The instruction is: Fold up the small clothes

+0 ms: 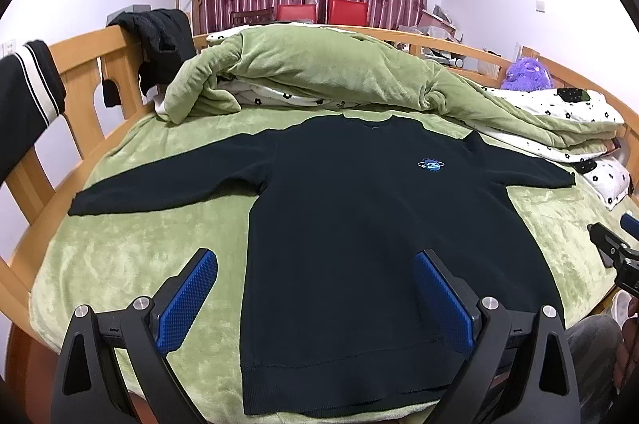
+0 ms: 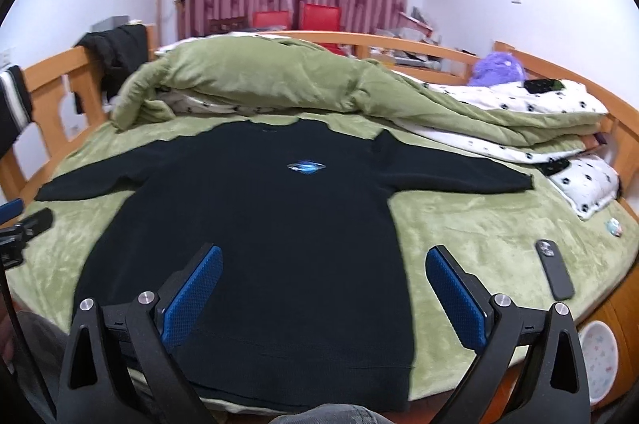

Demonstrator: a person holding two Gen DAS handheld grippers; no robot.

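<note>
A small black long-sleeved sweater [image 1: 359,216] with a blue chest logo [image 1: 430,165] lies flat, front up, on the green bed sheet [image 1: 131,264], both sleeves spread out sideways. It also shows in the right wrist view [image 2: 255,224]. My left gripper [image 1: 315,260] is open and empty, above the sweater's lower left edge. My right gripper [image 2: 323,256] is open and empty, above the sweater's lower right edge. The right gripper shows at the right edge of the left wrist view [image 1: 611,236], and the left gripper at the left edge of the right wrist view [image 2: 20,220].
A bunched green quilt [image 1: 319,72] lies just behind the sweater. A black phone [image 2: 554,274] lies on the sheet to the right. A wooden bed rail [image 1: 80,76] with dark clothes hung on it runs along the left. A purple plush toy [image 2: 497,68] sits at the far right.
</note>
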